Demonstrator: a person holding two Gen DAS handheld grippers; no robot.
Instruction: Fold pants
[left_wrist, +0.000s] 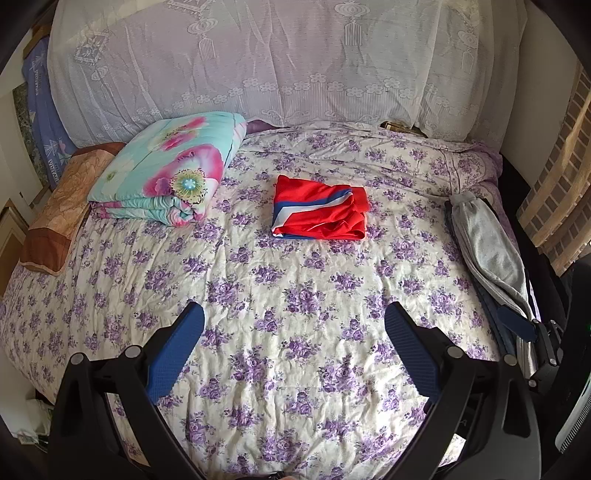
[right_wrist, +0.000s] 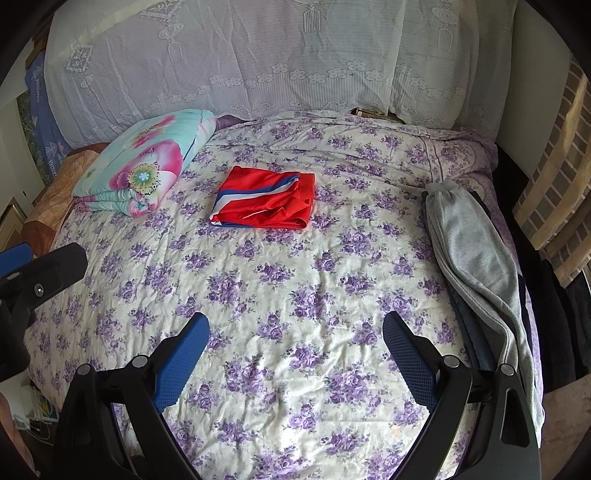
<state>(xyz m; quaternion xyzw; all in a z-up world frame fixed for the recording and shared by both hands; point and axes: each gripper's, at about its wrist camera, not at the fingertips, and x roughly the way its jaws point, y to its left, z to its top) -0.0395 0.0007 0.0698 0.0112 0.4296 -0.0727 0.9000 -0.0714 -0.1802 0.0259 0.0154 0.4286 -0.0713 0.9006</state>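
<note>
A pair of red pants with a blue and white stripe (left_wrist: 319, 210) lies folded in a compact square in the middle of the bed; it also shows in the right wrist view (right_wrist: 266, 201). Grey pants (left_wrist: 491, 251) lie stretched along the bed's right edge over darker garments, also in the right wrist view (right_wrist: 476, 266). My left gripper (left_wrist: 295, 317) is open and empty above the near part of the bed. My right gripper (right_wrist: 295, 328) is open and empty too, near the grey pants. The right gripper's blue finger (left_wrist: 517, 325) shows at the left view's right edge.
The bed has a purple-flowered sheet (left_wrist: 295, 369). A folded turquoise floral quilt (left_wrist: 166, 170) sits at the back left beside an orange pillow (left_wrist: 59, 218). A white lace cover (left_wrist: 277, 62) drapes the back. A brick-pattern curtain (left_wrist: 561, 177) hangs at the right.
</note>
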